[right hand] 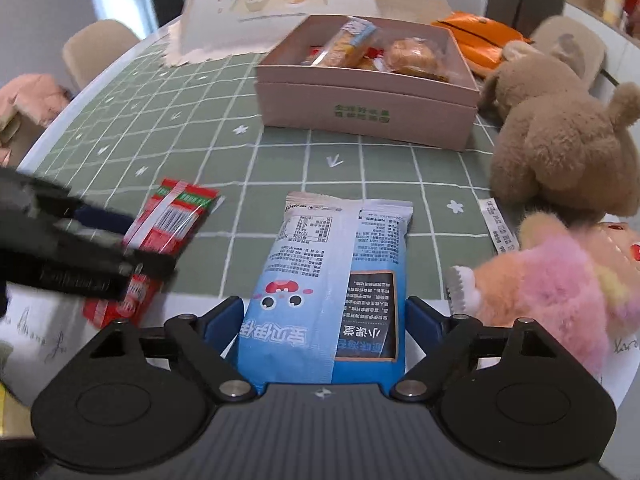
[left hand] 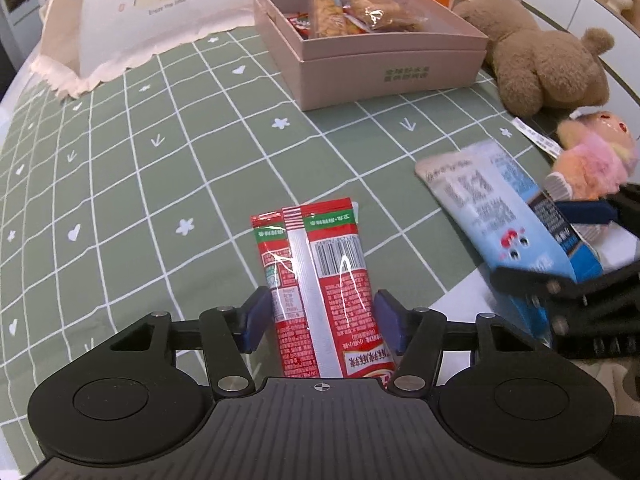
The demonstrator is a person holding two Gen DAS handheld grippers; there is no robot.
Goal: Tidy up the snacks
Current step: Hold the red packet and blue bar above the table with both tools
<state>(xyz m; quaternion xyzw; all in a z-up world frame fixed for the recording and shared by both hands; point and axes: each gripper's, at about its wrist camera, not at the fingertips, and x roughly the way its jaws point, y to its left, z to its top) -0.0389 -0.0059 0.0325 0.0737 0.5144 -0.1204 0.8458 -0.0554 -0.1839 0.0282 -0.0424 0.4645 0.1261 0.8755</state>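
Observation:
My left gripper (left hand: 320, 320) is shut on a red snack packet (left hand: 316, 272), held just above the green checked tablecloth. My right gripper (right hand: 326, 320) is shut on a blue snack bag (right hand: 332, 276). The blue bag also shows in the left wrist view (left hand: 504, 208), at the right. The red packet shows in the right wrist view (right hand: 168, 220), at the left. A pink open box (left hand: 384, 68) holding several wrapped snacks stands at the far side of the table; it also shows in the right wrist view (right hand: 360, 108).
A brown plush bear (right hand: 560, 140) lies right of the box. A pink plush toy (right hand: 552, 292) sits at the near right. A cream mesh food cover (left hand: 140, 12) stands at the far left. An orange bag (right hand: 476, 36) lies behind the box.

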